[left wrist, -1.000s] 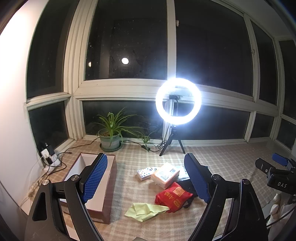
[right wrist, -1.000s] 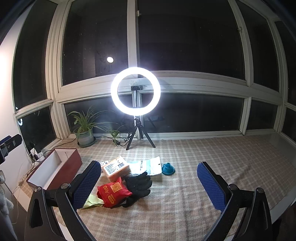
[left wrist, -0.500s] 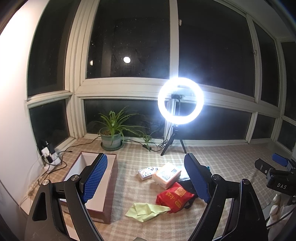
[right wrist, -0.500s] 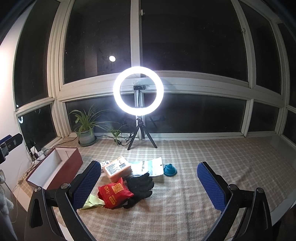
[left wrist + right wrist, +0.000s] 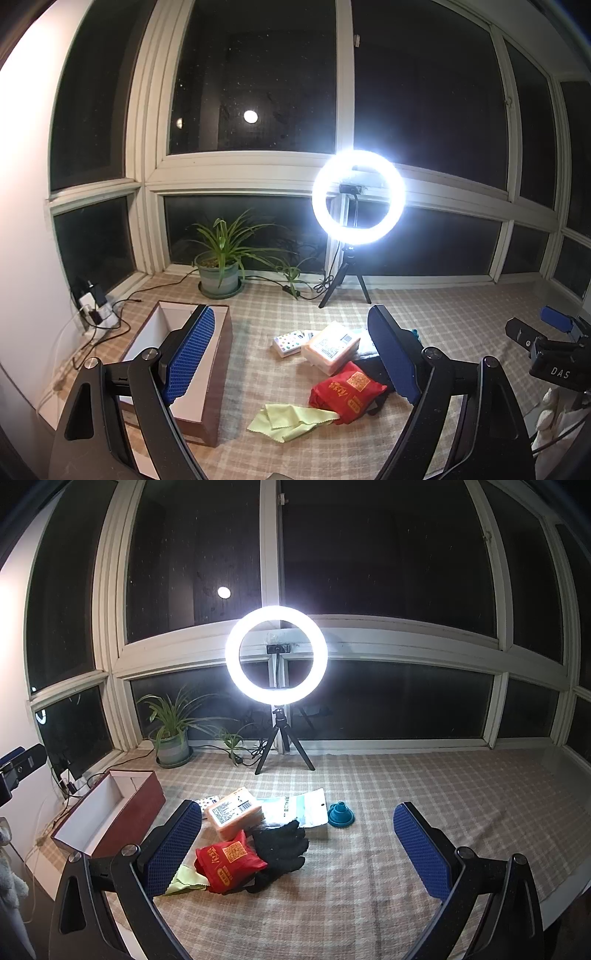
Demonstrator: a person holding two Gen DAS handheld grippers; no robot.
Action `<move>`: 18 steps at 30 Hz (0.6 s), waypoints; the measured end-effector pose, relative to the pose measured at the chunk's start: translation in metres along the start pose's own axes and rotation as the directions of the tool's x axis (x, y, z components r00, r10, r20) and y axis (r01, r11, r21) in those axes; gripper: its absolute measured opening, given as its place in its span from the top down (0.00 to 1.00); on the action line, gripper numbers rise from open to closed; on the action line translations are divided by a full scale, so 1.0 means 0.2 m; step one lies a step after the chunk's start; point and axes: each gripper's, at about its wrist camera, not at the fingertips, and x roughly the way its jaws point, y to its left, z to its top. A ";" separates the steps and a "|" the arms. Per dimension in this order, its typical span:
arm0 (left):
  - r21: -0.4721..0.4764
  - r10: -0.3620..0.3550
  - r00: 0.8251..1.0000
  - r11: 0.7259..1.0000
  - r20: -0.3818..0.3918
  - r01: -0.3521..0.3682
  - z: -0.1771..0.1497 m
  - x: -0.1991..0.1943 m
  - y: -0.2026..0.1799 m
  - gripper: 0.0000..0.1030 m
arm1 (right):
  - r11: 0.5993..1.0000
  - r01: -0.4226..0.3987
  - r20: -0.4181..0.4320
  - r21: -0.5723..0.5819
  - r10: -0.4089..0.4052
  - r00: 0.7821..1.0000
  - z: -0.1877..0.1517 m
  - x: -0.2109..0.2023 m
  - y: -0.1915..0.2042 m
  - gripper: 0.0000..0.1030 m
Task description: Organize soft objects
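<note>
A pile lies on the checked cloth: a red pouch [image 5: 345,391] [image 5: 227,862], a yellow-green cloth [image 5: 290,421] [image 5: 184,880], a black glove [image 5: 282,847], an orange pack [image 5: 330,345] [image 5: 234,810], a clear plastic bag [image 5: 295,806] and a dotted card pack [image 5: 290,341]. An open brown box [image 5: 214,373] [image 5: 136,810] stands left of the pile. My left gripper [image 5: 295,358] is open and empty above and short of the pile. My right gripper [image 5: 299,847] is open and empty, also held above it.
A lit ring light on a tripod [image 5: 358,199] [image 5: 277,661] and a potted plant [image 5: 219,271] [image 5: 171,744] stand by the window. Cables and a power strip [image 5: 92,308] lie far left. A blue funnel [image 5: 341,812] sits right of the pile.
Both views have shifted slightly, with the scene drifting a little right and down in each. Nothing on the cloth has moved and both grippers stay open.
</note>
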 end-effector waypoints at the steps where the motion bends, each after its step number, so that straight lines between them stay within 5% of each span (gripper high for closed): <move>1: 0.000 0.000 1.000 1.000 0.000 0.000 0.00 0.00 0.00 0.17 | 1.000 -0.001 -0.002 0.000 0.001 1.000 0.00 0.00 0.00 0.00; 18: -0.001 -0.005 1.000 1.000 -0.014 0.005 0.00 0.03 -0.01 0.17 | 1.000 -0.002 -0.020 0.000 0.002 1.000 -0.02 0.04 0.01 0.00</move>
